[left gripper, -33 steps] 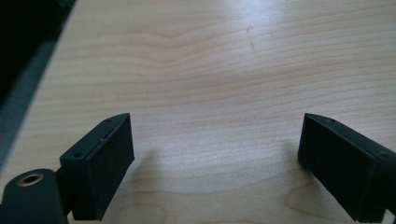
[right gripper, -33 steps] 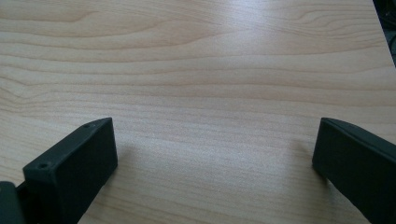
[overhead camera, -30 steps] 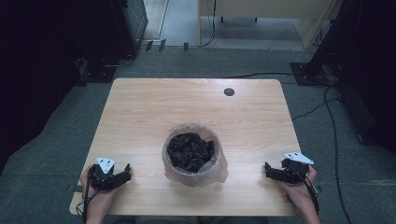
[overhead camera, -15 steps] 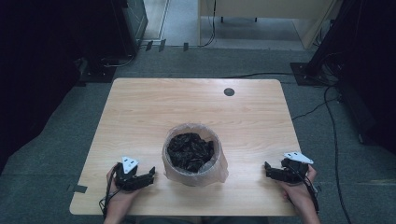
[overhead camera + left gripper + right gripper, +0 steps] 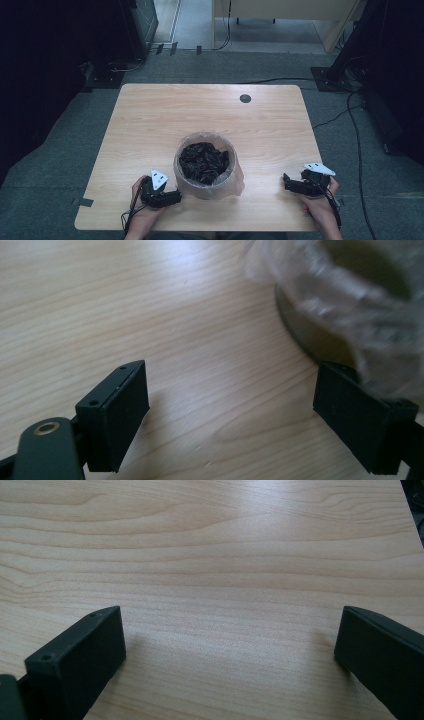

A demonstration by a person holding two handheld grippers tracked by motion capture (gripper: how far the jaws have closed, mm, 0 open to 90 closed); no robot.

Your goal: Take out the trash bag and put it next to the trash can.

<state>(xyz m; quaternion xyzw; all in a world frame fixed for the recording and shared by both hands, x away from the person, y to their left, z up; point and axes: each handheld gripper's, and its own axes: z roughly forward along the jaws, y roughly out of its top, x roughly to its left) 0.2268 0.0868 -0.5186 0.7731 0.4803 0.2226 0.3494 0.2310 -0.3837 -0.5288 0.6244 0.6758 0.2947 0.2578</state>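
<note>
From the high view, a round bin [image 5: 205, 164] lined with a clear plastic bag and holding dark crumpled material sits near the front middle of the wooden table [image 5: 150, 120]. The left gripper [image 5: 172, 196] lies on the table just beside the bin's lower left side, its jaws pointing toward the bin, held by the person's left hand [image 5: 141, 212]. The right gripper [image 5: 286, 182] rests well apart from the bin, near the table's right front edge, in the right hand [image 5: 320, 205]. In the left gripper view, the jaws stand wide apart with nothing between them but bare wood; the bin's bag-covered rim [image 5: 345, 295] looms at the upper right, blurred, close against the right-hand jaw. In the right gripper view, the jaws are likewise spread wide over bare table, gripping nothing.
</note>
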